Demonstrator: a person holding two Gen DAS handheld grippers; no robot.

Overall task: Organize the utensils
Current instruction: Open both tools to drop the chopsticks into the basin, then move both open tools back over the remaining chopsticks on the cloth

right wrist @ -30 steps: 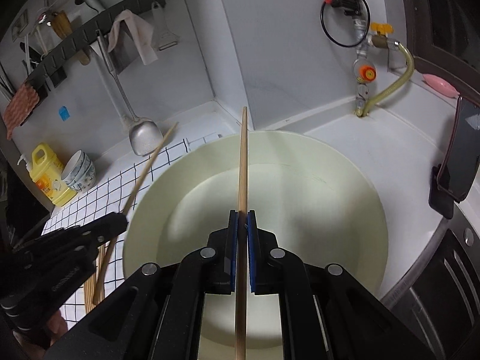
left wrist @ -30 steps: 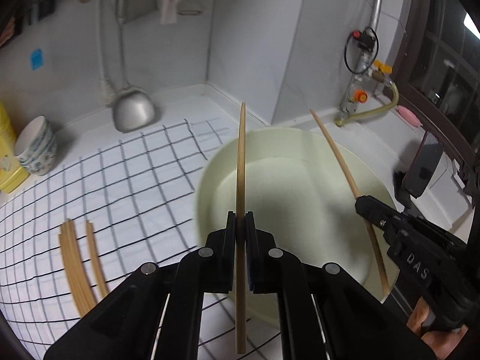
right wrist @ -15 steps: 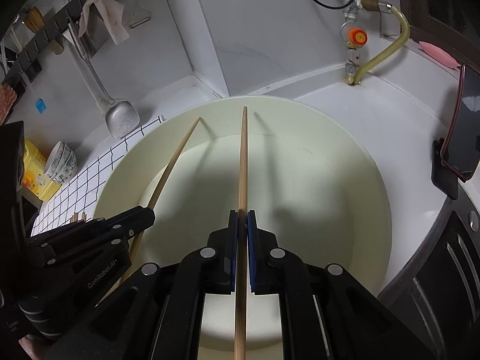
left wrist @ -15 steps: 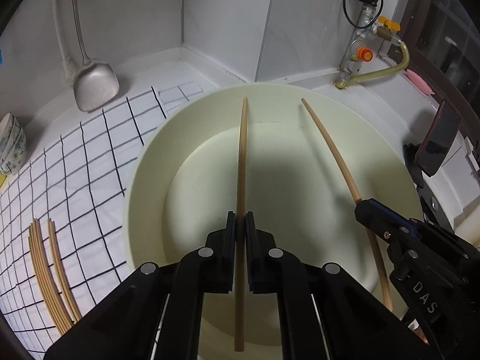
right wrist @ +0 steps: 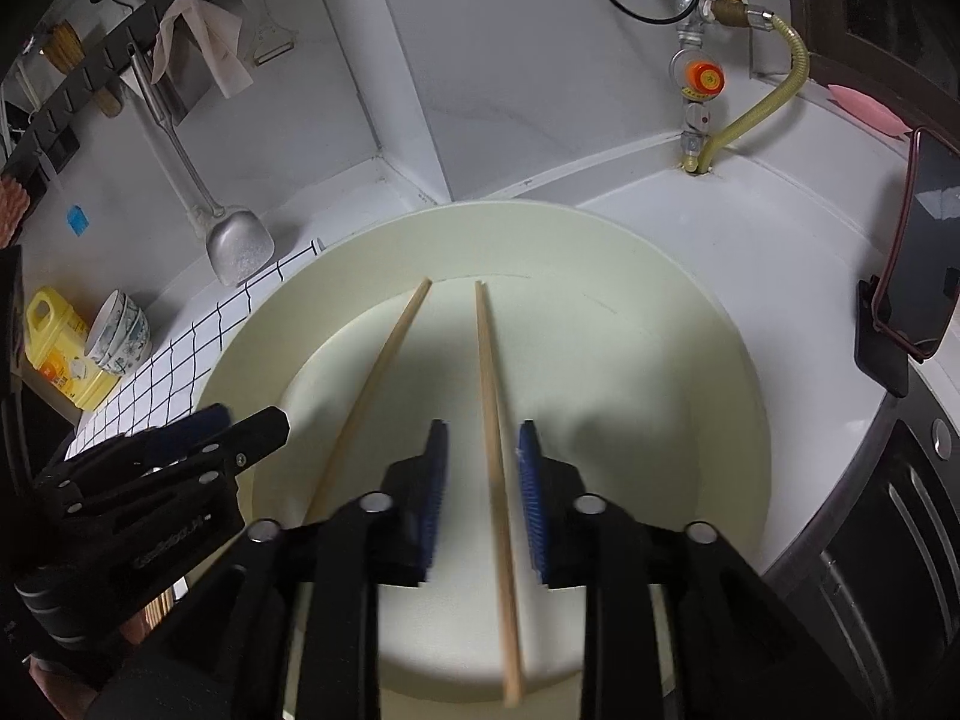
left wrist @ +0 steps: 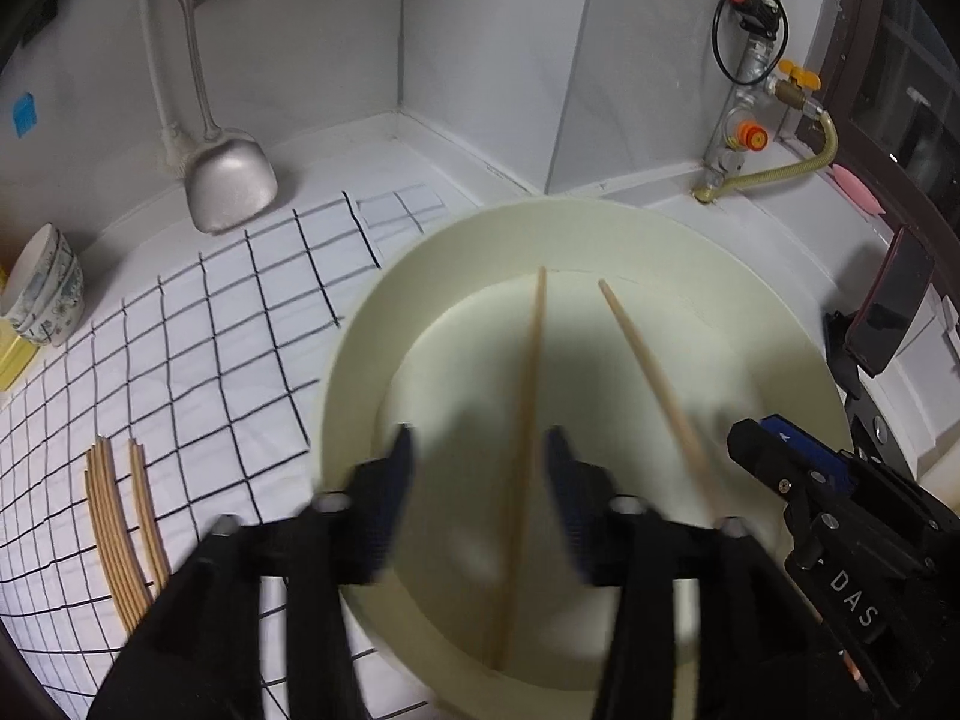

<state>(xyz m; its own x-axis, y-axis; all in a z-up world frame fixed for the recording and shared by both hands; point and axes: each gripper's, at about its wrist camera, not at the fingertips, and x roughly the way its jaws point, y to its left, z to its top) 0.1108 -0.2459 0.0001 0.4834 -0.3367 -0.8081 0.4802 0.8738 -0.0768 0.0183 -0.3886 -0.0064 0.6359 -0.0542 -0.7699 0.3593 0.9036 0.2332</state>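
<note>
Over the basin, both grippers — left, right — have just been opening; each chopstick sits loose between spread jaws, dropping into the basin — two sorted.

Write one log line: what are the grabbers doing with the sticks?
left gripper: jaws just opened, chopstick freed | right gripper: same, chopstick | over basin

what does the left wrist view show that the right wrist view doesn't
Only the left wrist view: the loose chopsticks lying on the checked cloth. Only the right wrist view: the yellow bottle and the wall rack. Both: the pale basin, two chopsticks in it, the ladle, the stacked bowls and both hand-held grippers, jaws just opened.
</note>
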